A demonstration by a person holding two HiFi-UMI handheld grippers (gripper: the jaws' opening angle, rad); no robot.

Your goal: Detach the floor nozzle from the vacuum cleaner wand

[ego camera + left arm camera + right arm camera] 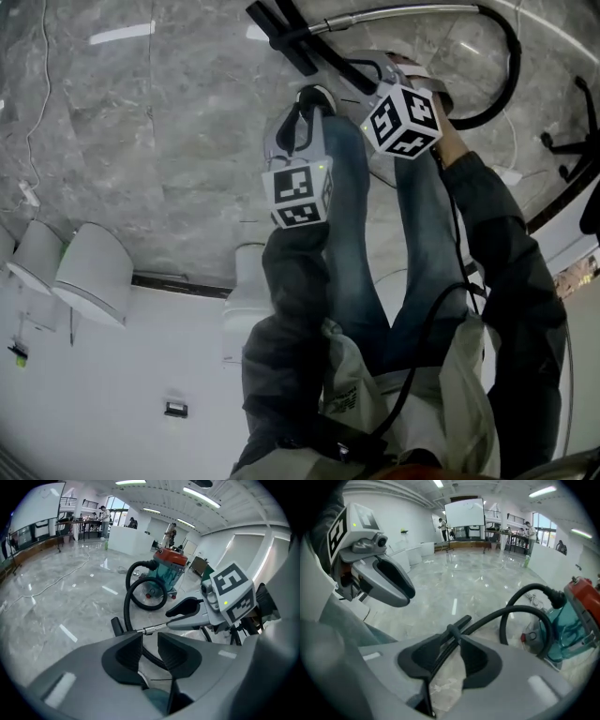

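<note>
Floor nozzle [281,36] lies on the marble floor [141,141] just beyond your feet, at the top of the head view. The wand [394,12] curves away from it to the right into the black hose [506,66].

Judge the nozzle a light, stiff plastic piece. The wand looks like smooth metal tube, so likely slippery under the pads (the ribbed hose is soft and gives no purchase at all). Take the nozzle by its neck with one tool and the wand just above the joint with the other. The fit is probably a tight push-on, so expect a twisting pull.

Your left gripper [150,637] and right gripper [450,641] both have their jaws parted with nothing pinched. The hose only shows through the right one's gap.

There is bare floor to the left of the nozzle. To the right the hose loops back toward the canister [166,569], and your legs [347,234] crowd the near side.
</note>
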